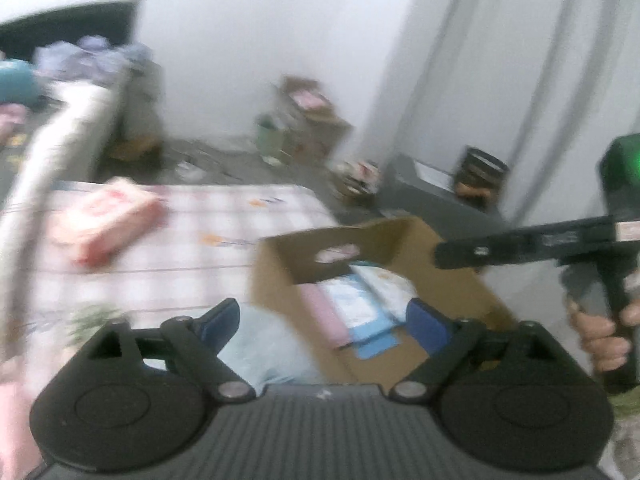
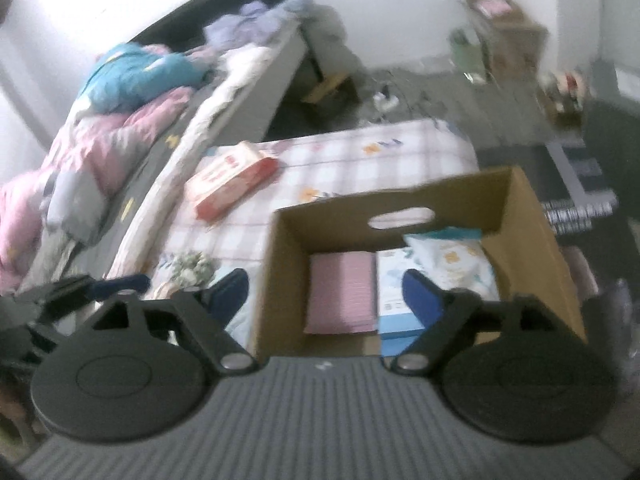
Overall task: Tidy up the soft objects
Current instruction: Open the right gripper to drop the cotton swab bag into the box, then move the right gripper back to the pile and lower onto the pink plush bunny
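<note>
Checked mattress [image 2: 360, 160], both claws wide open, empty, above cardboard box [image 2: 532, 240]

Unmade bed [image 2: 168, 92] beside checked mat [image 2: 360, 164].

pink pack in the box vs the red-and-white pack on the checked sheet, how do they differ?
The pink pack lies inside the cardboard box, squared to its walls beside a light blue pack. The red-and-white pack lies outside the box on the checked sheet, turned at an angle.
The pink pack looks plain pink; the red-and-white pack carries white print, too blurred to read.
Both lie flat, and neither is between either pair of tongs.
</note>
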### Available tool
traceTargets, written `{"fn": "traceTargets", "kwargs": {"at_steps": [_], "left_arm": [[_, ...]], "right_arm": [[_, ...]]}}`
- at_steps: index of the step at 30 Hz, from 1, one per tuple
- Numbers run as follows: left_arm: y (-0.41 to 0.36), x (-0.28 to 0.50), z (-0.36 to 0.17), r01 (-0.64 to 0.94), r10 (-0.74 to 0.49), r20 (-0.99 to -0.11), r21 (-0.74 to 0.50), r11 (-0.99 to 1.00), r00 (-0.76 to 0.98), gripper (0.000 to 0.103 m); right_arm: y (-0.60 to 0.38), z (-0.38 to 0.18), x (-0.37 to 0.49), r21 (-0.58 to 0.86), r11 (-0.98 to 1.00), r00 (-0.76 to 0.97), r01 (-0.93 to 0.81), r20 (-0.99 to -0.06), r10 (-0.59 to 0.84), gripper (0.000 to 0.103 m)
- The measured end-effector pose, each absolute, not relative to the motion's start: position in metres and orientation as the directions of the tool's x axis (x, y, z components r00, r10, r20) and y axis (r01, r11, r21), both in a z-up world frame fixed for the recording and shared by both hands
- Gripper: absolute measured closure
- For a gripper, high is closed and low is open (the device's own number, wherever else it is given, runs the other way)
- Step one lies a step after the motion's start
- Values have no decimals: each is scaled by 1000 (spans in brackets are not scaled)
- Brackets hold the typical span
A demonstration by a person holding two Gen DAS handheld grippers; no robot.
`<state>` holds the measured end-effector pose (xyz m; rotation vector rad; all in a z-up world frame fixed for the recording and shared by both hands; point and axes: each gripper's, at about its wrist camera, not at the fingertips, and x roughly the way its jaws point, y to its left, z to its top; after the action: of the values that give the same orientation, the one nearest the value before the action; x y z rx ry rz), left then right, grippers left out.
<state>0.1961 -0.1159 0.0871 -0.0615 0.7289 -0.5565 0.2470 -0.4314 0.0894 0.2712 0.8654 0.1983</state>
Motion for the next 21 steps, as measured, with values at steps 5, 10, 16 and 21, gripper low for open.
{"fn": "traceTargets", "kwargs": {"at_steps": [5,10,16,21], "left_arm": [[-59,160,68,359,-432,-638,-250,899,638,10],[-7,131,46,268,-405,-634,-305,914,659,9],[47,100,34,196,-361,-598,-325,925,715,6],[78,87,31,165,-329,-568,-321,933,755,1]], "right_arm": [[-370,110,229,170,970,634,-176,-734,244,1],[-302,124,219,-24,955,645,-295,-742,180,1],[-248,123,219,-35,939,629,-343,-751,202,1],[-221,112,211,-18,943,673,-334,-704,225,1]]}}
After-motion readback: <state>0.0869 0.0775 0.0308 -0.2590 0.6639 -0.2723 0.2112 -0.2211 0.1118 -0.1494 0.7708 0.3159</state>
